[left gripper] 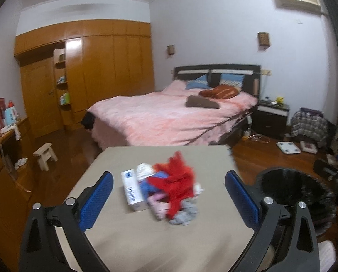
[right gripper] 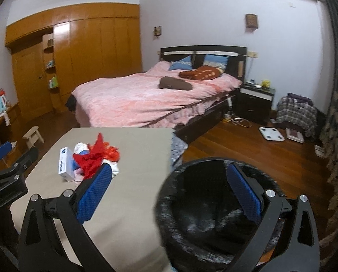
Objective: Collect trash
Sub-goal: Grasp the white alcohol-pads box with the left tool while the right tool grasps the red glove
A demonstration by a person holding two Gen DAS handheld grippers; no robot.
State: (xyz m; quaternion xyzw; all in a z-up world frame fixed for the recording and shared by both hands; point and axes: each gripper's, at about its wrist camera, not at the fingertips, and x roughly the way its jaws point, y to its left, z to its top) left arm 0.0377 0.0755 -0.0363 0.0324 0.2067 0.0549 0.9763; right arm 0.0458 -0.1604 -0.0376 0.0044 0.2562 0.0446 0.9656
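— Left claw (left gripper: 169, 195): where's it stand to the trash pile (left gripper: 169, 188)?
— Jaws spread wide, empty, with the pile dead ahead between them on the bench (left gripper: 114, 244). The white box (left gripper: 132, 190) runs lengthwise away from it.
— And the right claw (right gripper: 169, 190)?
— Also apart, holding nothing, over the black bin (right gripper: 205, 215); the pile lies to its left. I'd say left is nearer.

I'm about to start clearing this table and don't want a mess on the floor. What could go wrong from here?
1. The trash pile is loose and mixed; grabbing the red wrapper alone may drag lighter scraps off the table.
2. The white box lies against the pile and may get knocked.
3. The black bin sits beyond the table edge, so carried pieces could drop on the floor.
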